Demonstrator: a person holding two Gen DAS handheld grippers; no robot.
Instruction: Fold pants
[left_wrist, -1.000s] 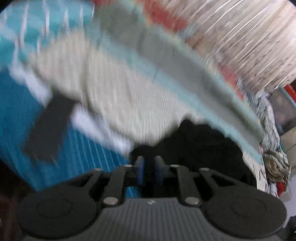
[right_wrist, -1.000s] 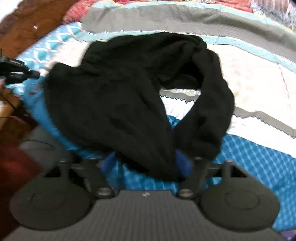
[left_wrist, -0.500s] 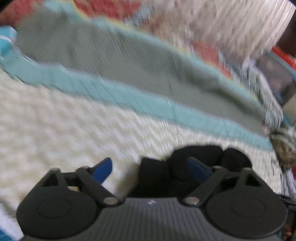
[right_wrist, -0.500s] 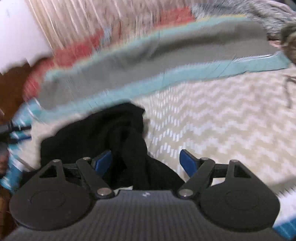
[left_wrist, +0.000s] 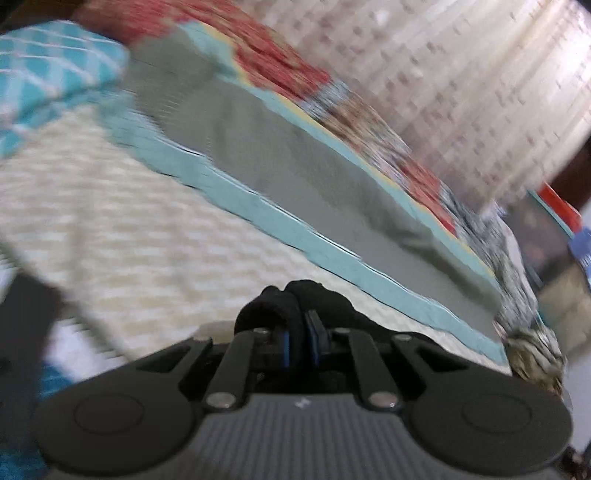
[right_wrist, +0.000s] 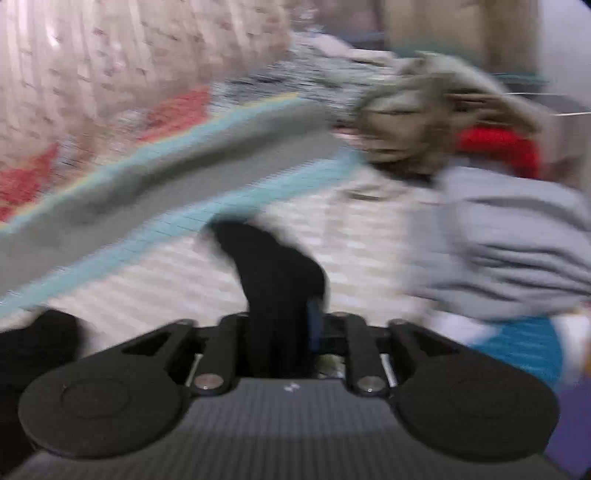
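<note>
The black pants (left_wrist: 295, 299) lie on a bedspread (left_wrist: 110, 229) with cream zigzags and teal and grey bands. In the left wrist view my left gripper (left_wrist: 299, 338) is shut, its blue pads (left_wrist: 285, 343) pinching a bunched edge of the black cloth. In the right wrist view a thick fold of the black pants (right_wrist: 273, 273) rises between the jaws of my right gripper (right_wrist: 284, 321), which are closing and press on the cloth. Another dark lump of the pants (right_wrist: 40, 343) shows at the lower left. Both views are blurred.
A grey garment (right_wrist: 498, 251) lies on the bed to the right, with a crumpled patterned cloth (right_wrist: 424, 122) and something red (right_wrist: 498, 147) behind it. A pale curtain (left_wrist: 461, 74) hangs beyond the bed's far edge.
The left jaws, open half a second ago, have shut on the black cloth. The right jaws have narrowed onto the fold, and that view has swung right, bringing the grey garment in.
</note>
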